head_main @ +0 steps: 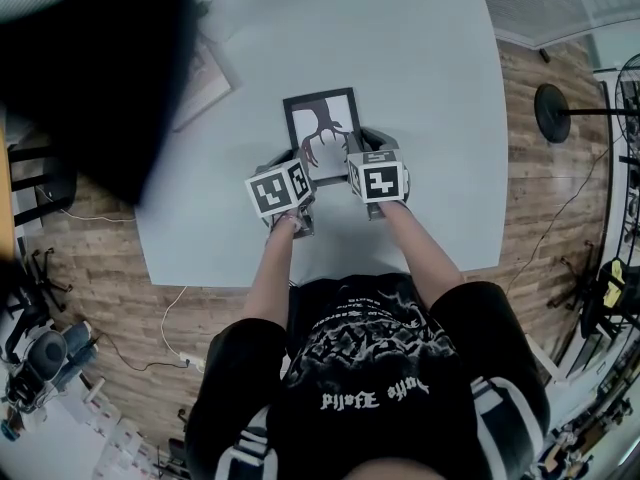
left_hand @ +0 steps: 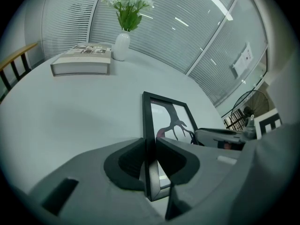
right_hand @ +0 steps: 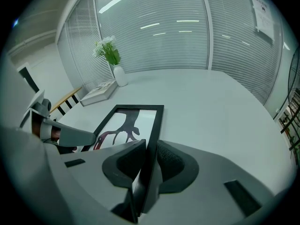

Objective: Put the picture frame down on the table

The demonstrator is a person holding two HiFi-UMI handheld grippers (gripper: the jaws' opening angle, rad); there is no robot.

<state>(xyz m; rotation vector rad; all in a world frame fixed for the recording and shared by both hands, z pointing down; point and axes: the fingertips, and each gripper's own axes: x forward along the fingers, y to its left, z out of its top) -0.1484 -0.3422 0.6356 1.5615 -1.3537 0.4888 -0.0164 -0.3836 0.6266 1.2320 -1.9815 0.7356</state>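
Note:
A black picture frame (head_main: 322, 128) with a dark branching print on white is held over the pale grey table (head_main: 420, 88), near its front edge. My left gripper (head_main: 296, 163) is shut on the frame's left rail (left_hand: 149, 139). My right gripper (head_main: 358, 158) is shut on its right rail (right_hand: 154, 130). In the right gripper view the picture frame (right_hand: 126, 125) tilts away from me toward the table. Whether its far edge touches the table I cannot tell.
A white vase of flowers (left_hand: 123, 39) and a thick book (left_hand: 83, 59) stand at the table's far side; the book (head_main: 205, 80) shows at upper left in the head view. A dark blurred shape (head_main: 100, 68) covers the left. A fan stand (head_main: 552, 113) is on the wooden floor to the right.

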